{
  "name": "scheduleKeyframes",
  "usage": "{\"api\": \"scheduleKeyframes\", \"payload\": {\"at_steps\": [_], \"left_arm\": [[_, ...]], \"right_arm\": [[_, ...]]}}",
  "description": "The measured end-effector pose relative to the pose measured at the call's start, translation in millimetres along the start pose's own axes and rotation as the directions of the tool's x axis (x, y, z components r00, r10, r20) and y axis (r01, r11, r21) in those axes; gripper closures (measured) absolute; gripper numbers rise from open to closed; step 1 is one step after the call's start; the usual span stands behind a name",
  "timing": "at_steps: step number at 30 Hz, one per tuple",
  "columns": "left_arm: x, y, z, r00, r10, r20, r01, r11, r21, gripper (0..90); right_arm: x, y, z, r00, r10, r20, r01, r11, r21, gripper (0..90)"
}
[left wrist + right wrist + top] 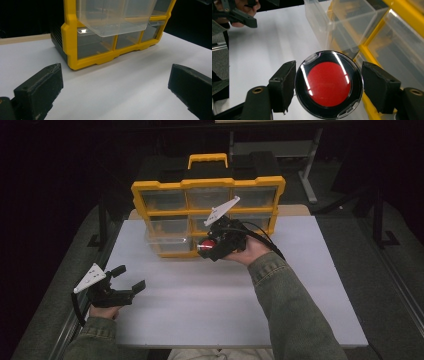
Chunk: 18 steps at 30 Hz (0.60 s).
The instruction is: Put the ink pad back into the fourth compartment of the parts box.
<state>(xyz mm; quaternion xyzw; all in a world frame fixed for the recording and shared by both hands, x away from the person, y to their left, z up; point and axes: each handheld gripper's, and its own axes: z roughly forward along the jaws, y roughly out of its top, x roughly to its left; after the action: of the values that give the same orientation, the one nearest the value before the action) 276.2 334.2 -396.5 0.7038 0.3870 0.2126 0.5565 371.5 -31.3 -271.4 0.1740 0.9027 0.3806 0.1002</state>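
Table (225, 310) white; organizer (207, 215) yellow; room dark.

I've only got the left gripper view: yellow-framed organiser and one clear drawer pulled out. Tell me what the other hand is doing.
Observer: The right gripper is shut on a round, black-rimmed case with a red centre, clamped by its sides.
Operator: Say where it is relative to the yellow-framed organiser.
Observer: In the high view it is in front of the yellow-framed organiser, lifted off the white table, just right of the pulled-out clear plastic drawer.
Operator: Report what's in that drawer.
Observer: The right gripper view looks down into it, and I can see nothing inside.
Operator: And my own gripper?
Observer: The left gripper is open near the table's left edge, holding nothing.
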Motion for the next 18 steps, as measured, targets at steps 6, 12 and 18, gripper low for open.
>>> {"api": "scheduleKeyframes", "payload": {"at_steps": [6, 12, 18], "left_arm": [[-0.6, -0.1, 0.4, 1.0000, 0.002, 0.002, -0.002, 1.0000, 0.001, 0.0], [0.1, -0.1, 0.7, 1.0000, -0.001, 0.001, 0.001, 1.0000, 0.000, 0.0], [-0.3, -0.1, 1.5, 1.0000, 0.001, 0.003, -0.001, 1.0000, 0.002, 0.0]], "right_arm": [[0.6, 16.2, -0.2, 0.9999, -0.012, 0.001, 0.012, 1.000, -0.003, 28.9], [-2.2, 28.0, 0.5, 0.9998, -0.017, 0.009, 0.017, 1.000, -0.010, 28.9], [-7.0, 40.1, 0.1, 0.9996, -0.018, 0.024, 0.018, 1.000, 0.001, 28.9]]}}
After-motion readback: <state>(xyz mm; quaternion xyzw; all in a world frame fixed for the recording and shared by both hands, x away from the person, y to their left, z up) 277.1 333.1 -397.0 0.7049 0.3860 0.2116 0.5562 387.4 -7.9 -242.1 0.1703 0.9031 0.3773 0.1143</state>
